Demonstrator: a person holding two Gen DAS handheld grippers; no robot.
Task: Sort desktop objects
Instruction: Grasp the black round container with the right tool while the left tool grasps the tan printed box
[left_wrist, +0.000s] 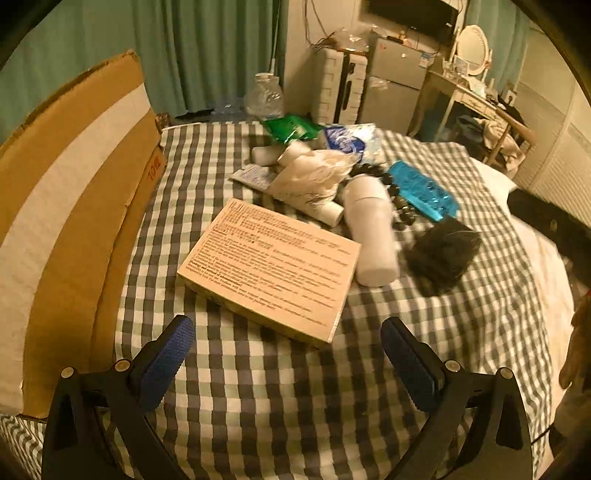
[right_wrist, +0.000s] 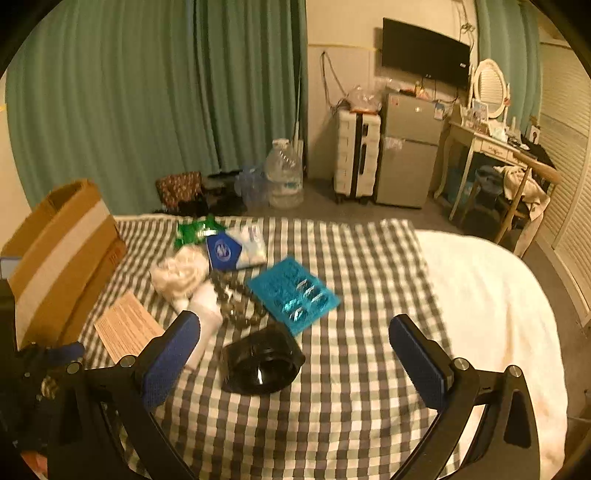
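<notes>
A flat tan printed box (left_wrist: 271, 269) lies on the checked cloth (left_wrist: 258, 398), just ahead of my left gripper (left_wrist: 288, 334), which is open and empty. Beyond it lie a white bottle (left_wrist: 371, 230), a crumpled white bag (left_wrist: 314, 175), dark beads (left_wrist: 399, 203), a blue packet (left_wrist: 423, 190), a green packet (left_wrist: 291, 127) and a black round object (left_wrist: 443, 253). My right gripper (right_wrist: 295, 330) is open above the black round object (right_wrist: 262, 363), not touching it. The blue packet (right_wrist: 293, 293), white bottle (right_wrist: 203, 314) and tan box (right_wrist: 125, 326) sit further out.
A large open cardboard box (left_wrist: 74, 206) stands at the cloth's left edge. White bedding (right_wrist: 491, 317) spreads right of the cloth. Behind are green curtains, a water jug (right_wrist: 284, 177), a small fridge (right_wrist: 408, 147) and a dressing table (right_wrist: 495, 147). A hand (left_wrist: 576, 343) shows at the right edge.
</notes>
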